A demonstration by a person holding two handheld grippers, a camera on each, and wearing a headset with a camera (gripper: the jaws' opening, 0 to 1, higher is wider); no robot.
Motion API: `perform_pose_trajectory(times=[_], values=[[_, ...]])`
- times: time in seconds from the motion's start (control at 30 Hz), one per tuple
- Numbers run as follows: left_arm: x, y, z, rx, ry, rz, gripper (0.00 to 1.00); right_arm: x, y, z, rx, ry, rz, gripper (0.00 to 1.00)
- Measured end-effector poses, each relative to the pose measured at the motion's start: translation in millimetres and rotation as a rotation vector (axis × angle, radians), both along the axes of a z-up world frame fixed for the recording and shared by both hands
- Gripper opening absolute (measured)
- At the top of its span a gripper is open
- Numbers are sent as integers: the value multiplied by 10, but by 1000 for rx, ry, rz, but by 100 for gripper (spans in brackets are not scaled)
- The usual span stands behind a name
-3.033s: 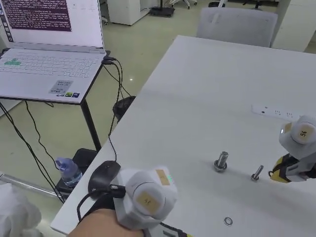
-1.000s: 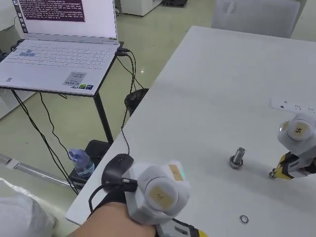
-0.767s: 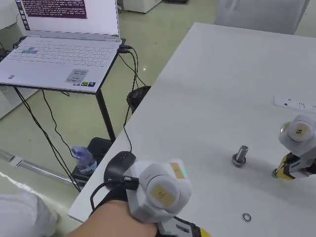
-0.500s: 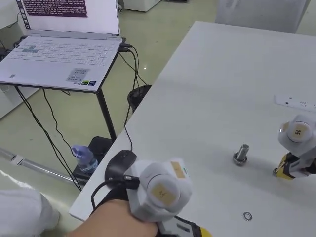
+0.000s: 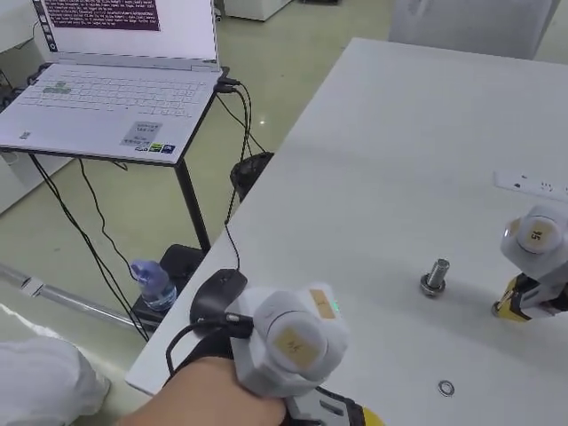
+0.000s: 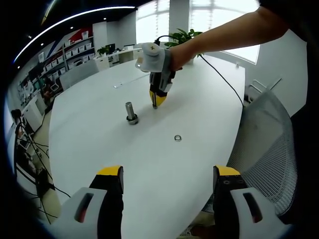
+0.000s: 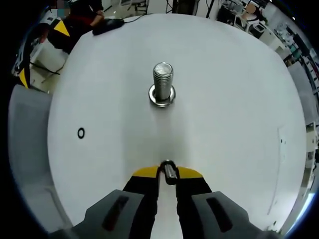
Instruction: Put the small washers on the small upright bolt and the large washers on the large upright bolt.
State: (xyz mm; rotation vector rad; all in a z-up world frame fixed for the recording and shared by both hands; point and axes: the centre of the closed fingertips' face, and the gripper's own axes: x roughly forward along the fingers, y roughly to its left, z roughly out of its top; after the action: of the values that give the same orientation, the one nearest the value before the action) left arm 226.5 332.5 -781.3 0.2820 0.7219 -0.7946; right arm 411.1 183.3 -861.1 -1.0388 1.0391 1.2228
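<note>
My right gripper (image 7: 168, 175) has its jaws pressed together on the top of the small bolt (image 7: 168, 170), which stands upright on the table (image 5: 373, 177) at the right side of the scene, so that hand is taken up. Just left of it, apart from it, stands the large bolt (image 7: 162, 88), also upright, with a wider ring at its foot; whether that is a washer or the bolt's own head I cannot tell. The loose washer (image 5: 445, 388) lies flat on the table on the near side of both bolts, touching neither. My left gripper (image 6: 168, 172) hangs over the near edge with its jaws spread wide and nothing between them. In the left gripper view the loose washer sits straight ahead, a touch right of the midline and short of the bolts. I judge the left gripper is the one to fetch it: a forward reach, then a pinch across a thin flat ring that may slide on the smooth top
</note>
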Motion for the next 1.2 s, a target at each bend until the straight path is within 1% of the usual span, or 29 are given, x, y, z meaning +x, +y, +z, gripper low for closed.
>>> perform_pose_trajectory(times=[0.33,0.53,0.83,1.0,1.2], values=[[-1,-11,1,-2,2,-5,72,15,12,-1,2,2,2,17],[-1,-22,-3,-2,2,-7,72,17,8,15,8,5,4,20],[10,-28,16,-5,-3,-9,72,28,40,133,28,2,18,26],[18,-32,44,-7,-8,-10,72,1,127,233,55,-4,38,31],[48,-42,105,-8,-24,-9,73,-39,203,291,71,-7,53,32]])
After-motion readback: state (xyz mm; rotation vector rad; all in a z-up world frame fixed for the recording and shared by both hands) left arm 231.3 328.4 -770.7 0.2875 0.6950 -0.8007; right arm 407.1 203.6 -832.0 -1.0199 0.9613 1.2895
